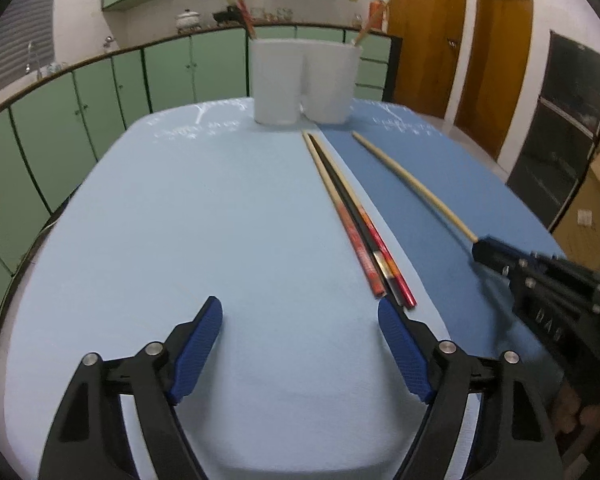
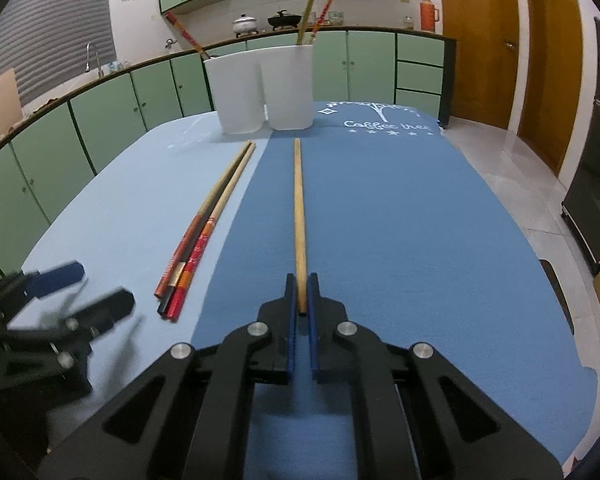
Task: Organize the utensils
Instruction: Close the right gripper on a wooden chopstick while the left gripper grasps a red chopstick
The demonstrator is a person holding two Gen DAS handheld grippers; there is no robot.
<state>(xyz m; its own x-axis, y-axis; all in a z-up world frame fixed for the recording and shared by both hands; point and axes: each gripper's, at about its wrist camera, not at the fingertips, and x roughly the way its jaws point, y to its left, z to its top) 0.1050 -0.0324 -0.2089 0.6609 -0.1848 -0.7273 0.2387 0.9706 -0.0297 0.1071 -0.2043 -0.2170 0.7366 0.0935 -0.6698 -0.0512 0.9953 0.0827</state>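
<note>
holder (image 2: 266, 88) at tabletop (image 2: 400, 220) far end | chopstick bundle (image 2: 204, 232) left of single chopstick (image 2: 299, 216) | both before holder

White script "Caffee thee" (image 2: 386, 126) printed on dark blue cloth (image 2: 380, 240), near far right corner of table, under white tree drawing with stars. Faint white print on light blue cloth (image 1: 160, 220) at far edge: too blurred to read. Embossed letters on right tool (image 1: 478, 249) body, seen from left wrist view: unclear.
</note>
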